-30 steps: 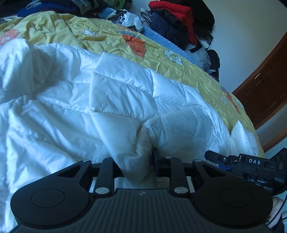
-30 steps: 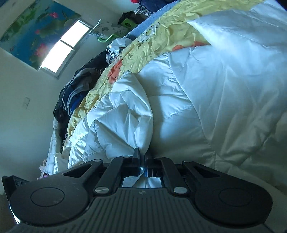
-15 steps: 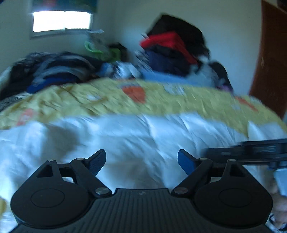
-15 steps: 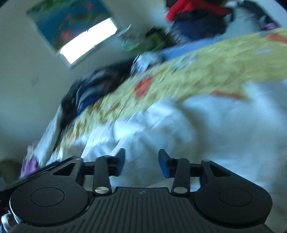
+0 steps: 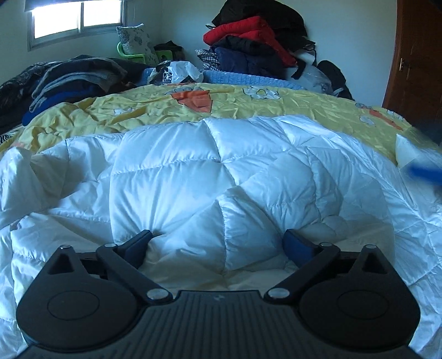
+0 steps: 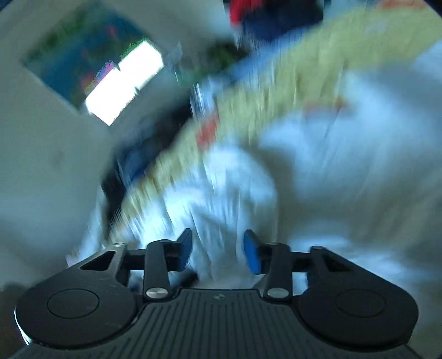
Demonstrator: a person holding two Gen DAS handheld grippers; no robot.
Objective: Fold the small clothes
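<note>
A white quilted garment [image 5: 221,165] lies crumpled on a yellow flowered bedspread [image 5: 138,110]. My left gripper [image 5: 218,245] sits low over it, its jaws wide apart and still opening. A puffed fold bulges between them, but the pads do not pinch it. The right wrist view is smeared by motion. My right gripper [image 6: 216,248] has its jaws about half apart and opening, with the white garment [image 6: 345,165] behind and below the gap and nothing gripped. A blurred blue pad [image 5: 425,172] of the right gripper shows at the right edge of the left wrist view.
Piled red and dark jackets [image 5: 257,44] stand against the far wall, and dark clothes [image 5: 69,80] are heaped at the back left. A plastic bag [image 5: 176,71] and a blue knitted blanket [image 5: 248,80] lie behind the bedspread. A wooden door [image 5: 417,60] is on the right, a window [image 5: 77,16] at top left.
Both grippers were shut on folds of the white garment a second ago and have let go and opened. The left view has levelled out. The right gripper is moving fast, blurring its view.
</note>
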